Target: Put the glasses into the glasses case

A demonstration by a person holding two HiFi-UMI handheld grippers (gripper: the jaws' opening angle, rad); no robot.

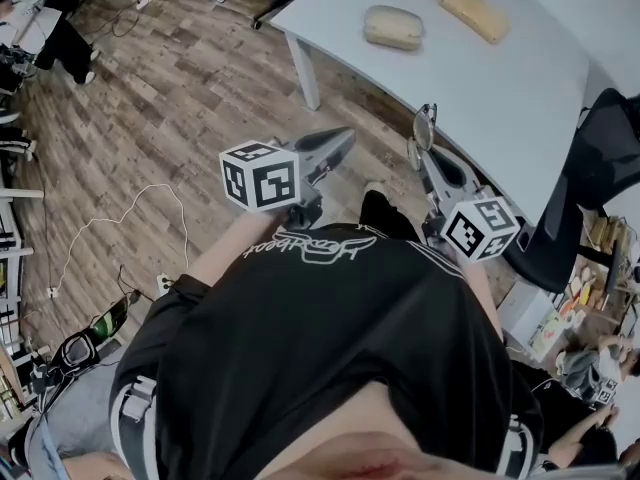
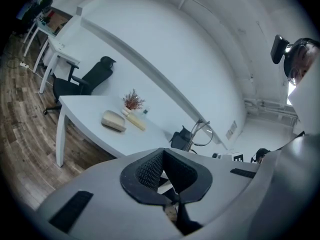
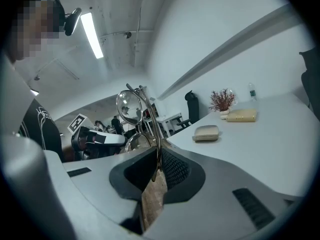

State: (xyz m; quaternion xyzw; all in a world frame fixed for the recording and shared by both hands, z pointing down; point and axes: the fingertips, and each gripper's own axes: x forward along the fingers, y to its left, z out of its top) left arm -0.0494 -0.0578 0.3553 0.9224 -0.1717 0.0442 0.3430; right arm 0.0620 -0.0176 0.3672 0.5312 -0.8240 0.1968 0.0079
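The wire-rimmed glasses point(image 1: 424, 126) stick up from my right gripper point(image 1: 421, 154), which is shut on their frame. In the right gripper view a round lens point(image 3: 130, 106) stands above the closed pads point(image 3: 170, 166). The beige glasses case point(image 1: 393, 26) lies closed on the white table point(image 1: 500, 98), well ahead of both grippers; it also shows in both gripper views point(image 2: 113, 120) point(image 3: 206, 132). My left gripper point(image 1: 338, 142) hovers over the wooden floor left of the table, shut with nothing in it. From the left gripper view point(image 2: 162, 153), the glasses point(image 2: 202, 134) appear off to the right.
A long yellowish box point(image 1: 476, 14) and a small dried plant point(image 2: 132, 100) sit behind the case. A black office chair point(image 1: 605, 163) stands at the table's right. A white cable point(image 1: 120, 218) runs across the wooden floor. A person point(image 1: 600, 363) sits at far right.
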